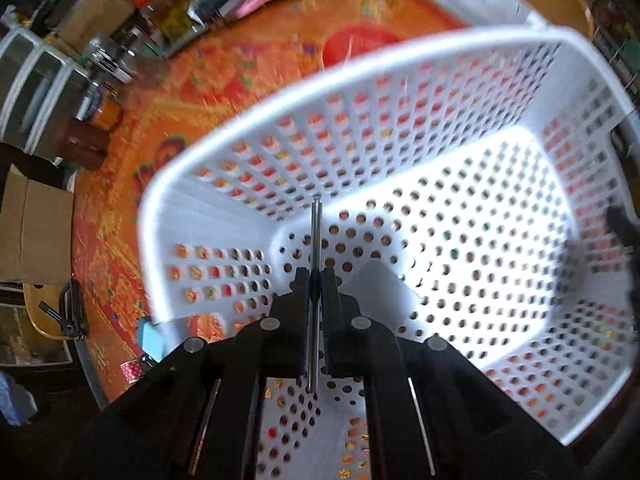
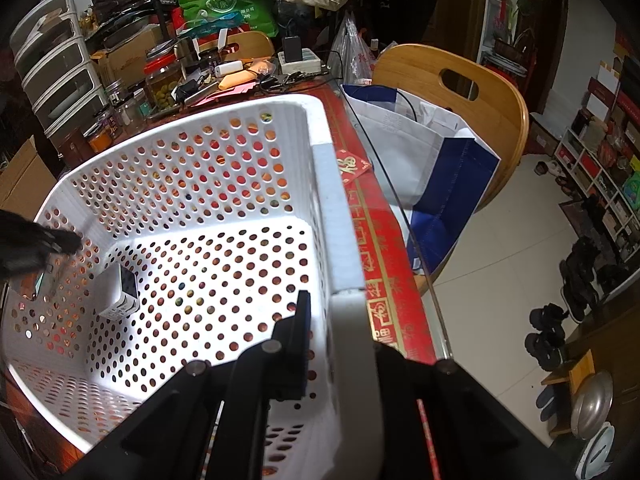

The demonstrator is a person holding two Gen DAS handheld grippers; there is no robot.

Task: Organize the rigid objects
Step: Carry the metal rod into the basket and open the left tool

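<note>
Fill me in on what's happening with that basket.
The left gripper is shut on a thin metal rod, holding it above the inside of the white perforated basket. The right gripper is clamped on the basket's rim. A small white box already lies on the basket floor.

Left wrist view steeply down into the basket [image 1: 224,156] from close above, right wrist view angled down from the basket's near rim, toward chair [image 2: 452,92] and floor, both sharing the basket's inside.
</note>
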